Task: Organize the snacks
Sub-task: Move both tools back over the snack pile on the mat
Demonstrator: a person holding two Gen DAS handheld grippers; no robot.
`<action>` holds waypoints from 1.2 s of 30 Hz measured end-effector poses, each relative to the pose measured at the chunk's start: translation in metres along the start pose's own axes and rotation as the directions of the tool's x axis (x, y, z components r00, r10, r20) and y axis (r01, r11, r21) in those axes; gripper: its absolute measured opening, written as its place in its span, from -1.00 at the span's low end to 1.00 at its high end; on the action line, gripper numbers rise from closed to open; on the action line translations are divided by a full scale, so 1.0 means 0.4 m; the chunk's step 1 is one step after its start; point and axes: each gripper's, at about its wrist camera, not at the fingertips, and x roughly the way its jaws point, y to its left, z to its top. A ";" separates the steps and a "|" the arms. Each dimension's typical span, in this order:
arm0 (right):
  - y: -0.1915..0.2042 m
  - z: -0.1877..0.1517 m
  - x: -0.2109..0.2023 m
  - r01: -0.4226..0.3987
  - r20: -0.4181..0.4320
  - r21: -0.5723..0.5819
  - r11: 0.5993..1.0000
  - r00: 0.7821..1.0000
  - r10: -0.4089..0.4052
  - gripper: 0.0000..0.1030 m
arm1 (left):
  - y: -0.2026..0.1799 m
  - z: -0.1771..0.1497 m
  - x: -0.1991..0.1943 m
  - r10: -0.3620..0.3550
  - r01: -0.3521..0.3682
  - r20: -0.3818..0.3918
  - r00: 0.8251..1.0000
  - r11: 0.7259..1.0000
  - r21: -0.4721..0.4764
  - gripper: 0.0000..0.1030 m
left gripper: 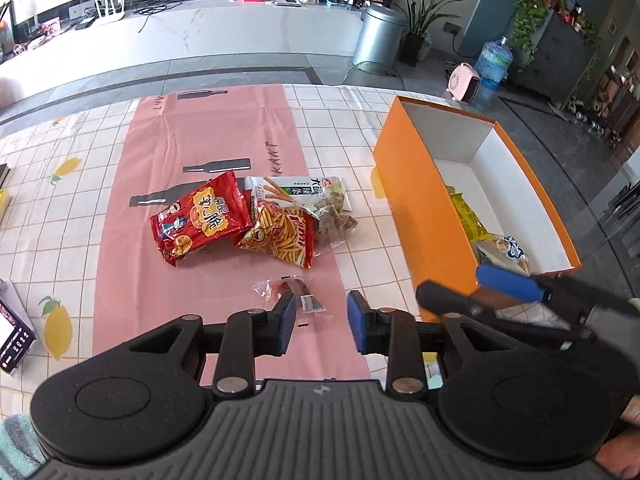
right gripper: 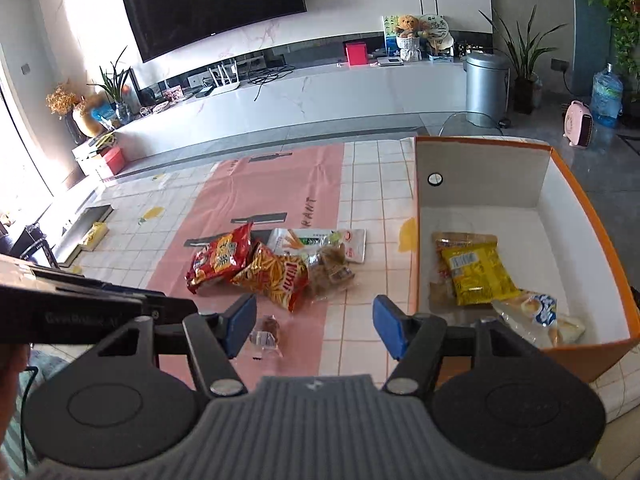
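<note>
Left gripper (left gripper: 321, 322): jaws spread wide and holding nothing, low over the near part of the pink runner (left gripper: 208, 140); the small clear packet (left gripper: 294, 292) lies just ahead of its left pad (left gripper: 286, 325), possibly touching it, though the view is too flat to tell.

Right gripper (right gripper: 316, 326): released too, nothing between its blue pads (right gripper: 240, 326), hovering between the runner and the orange box (right gripper: 600, 240), close to the box's near left corner.

Snack pile: a red bag (left gripper: 202, 218), a fries bag (left gripper: 282, 236), a white-green bag (left gripper: 298, 190) and a clear bag of brown pieces (left gripper: 334, 218) overlap in one heap on the runner, left of the box and apart from it.

Gap: a strip of bare tiled cloth (left gripper: 352, 136) runs between the pile and the box's left wall.

Box contents: a yellow pack (right gripper: 476, 270) and a pale bun pack (right gripper: 540, 316) sit at the near end; the white floor beyond them toward the far wall is bare.

Box edges: lid off, walls upright, its far right side close to the table edge.

Room beyond pile: runner and cloth stretch open to the table's far edge.

Left of runner: a dark device (left gripper: 12, 332) lies at the cloth's edge, well away from the box.
</note>
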 end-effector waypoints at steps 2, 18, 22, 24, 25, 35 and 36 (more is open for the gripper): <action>0.007 -0.038 0.015 0.017 0.009 0.010 1.000 1.000 -0.017 0.20 | 0.002 -0.009 0.011 0.010 -0.010 -0.001 1.000 1.000 0.012 -0.18; 0.044 -0.039 0.148 0.031 -0.031 -0.162 0.986 0.999 -0.037 0.01 | 0.096 -0.018 0.163 -0.040 0.022 -0.090 0.995 0.980 -0.196 0.32; 0.052 -0.038 0.193 0.038 -0.047 -0.214 0.976 0.998 -0.050 -0.18 | 0.107 -0.021 0.211 -0.033 0.003 -0.129 0.991 0.974 -0.226 0.36; 0.051 -0.037 0.215 0.040 -0.060 -0.223 0.974 0.997 -0.055 -0.22 | 0.117 -0.022 0.234 -0.034 -0.003 -0.145 0.989 0.969 -0.247 0.38; 0.051 -0.037 0.224 0.040 -0.066 -0.226 0.973 0.996 -0.057 -0.27 | 0.122 -0.024 0.242 -0.037 -0.002 -0.148 0.988 0.966 -0.259 0.38; 0.032 -0.047 0.287 0.041 -0.097 -0.240 0.970 0.993 -0.066 -0.30 | 0.146 -0.036 0.325 -0.089 0.024 -0.192 0.977 0.948 -0.317 0.46; 0.033 -0.048 0.291 0.040 -0.094 -0.247 0.968 0.993 -0.065 -0.30 | 0.147 -0.037 0.329 -0.093 0.026 -0.196 0.976 0.947 -0.321 0.46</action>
